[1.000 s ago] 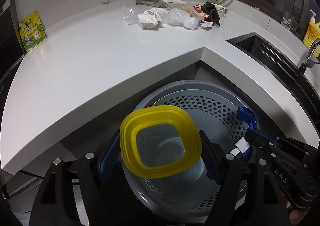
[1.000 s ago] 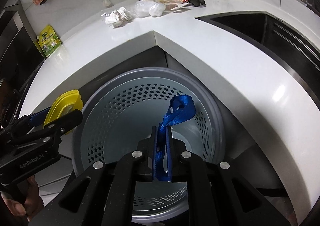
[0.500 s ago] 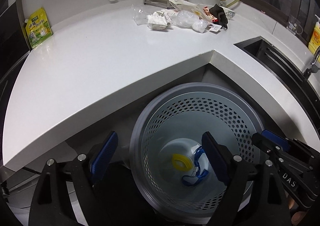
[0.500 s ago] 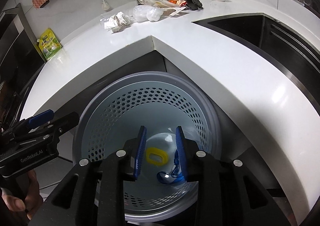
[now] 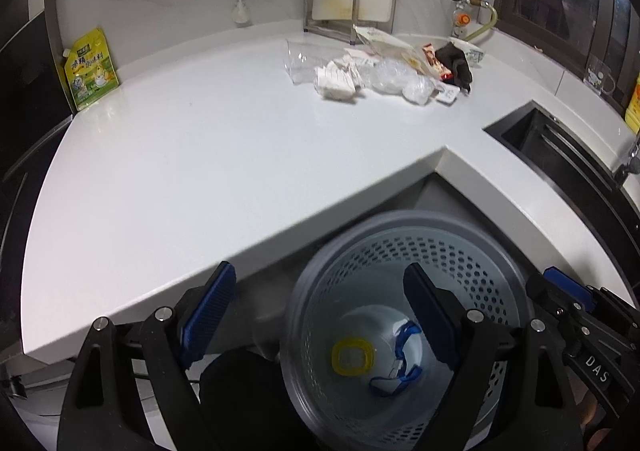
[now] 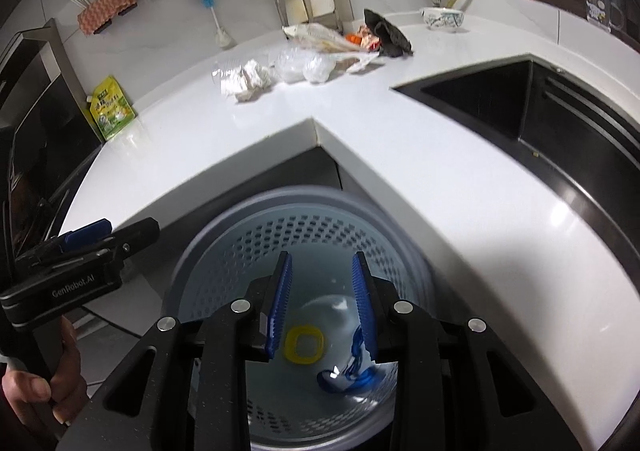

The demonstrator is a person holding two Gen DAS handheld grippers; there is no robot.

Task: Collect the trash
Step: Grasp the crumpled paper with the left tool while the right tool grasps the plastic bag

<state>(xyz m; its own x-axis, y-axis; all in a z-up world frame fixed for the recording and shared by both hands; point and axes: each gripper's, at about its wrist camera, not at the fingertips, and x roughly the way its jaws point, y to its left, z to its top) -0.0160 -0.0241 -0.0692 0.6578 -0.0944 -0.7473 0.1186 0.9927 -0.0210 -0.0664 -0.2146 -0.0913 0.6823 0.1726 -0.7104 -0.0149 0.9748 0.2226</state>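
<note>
both grippers hung over the bin [image 5: 404, 247], which stood on the floor just below them in the inner corner of the bench [image 5: 208, 155]. the left gripper [image 5: 316, 315] was spread wide and held nothing; the right gripper [image 6: 322, 305] was parted more narrowly, also with nothing between its pads. straight below them, on the bin's floor, lay a yellow lid [image 6: 304, 345] and a blue strap [image 6: 348, 371], side by side and close together.

the rest of the trash [image 5: 376, 67] sat well ahead of both grippers at the far side of the bench: crumpled paper [image 6: 248, 81], clear plastic [image 6: 304, 67], a wrapper [image 6: 324, 37] and a dark rag [image 6: 386, 33], bunched together and partly overlapping. the step in hand looked like the reach back for the next piece. it would go best to lift clear of the bench edge first, take the nearest loose piece at the pile's near rim rather than dig into the middle, and close on a firm fold, since thin plastic would likely slip or drag its neighbours along.

the left gripper's body read "genrobot.ai" and the right's "das". a green and yellow pouch [image 5: 90, 69] off to the left carried print too small to read.
</note>
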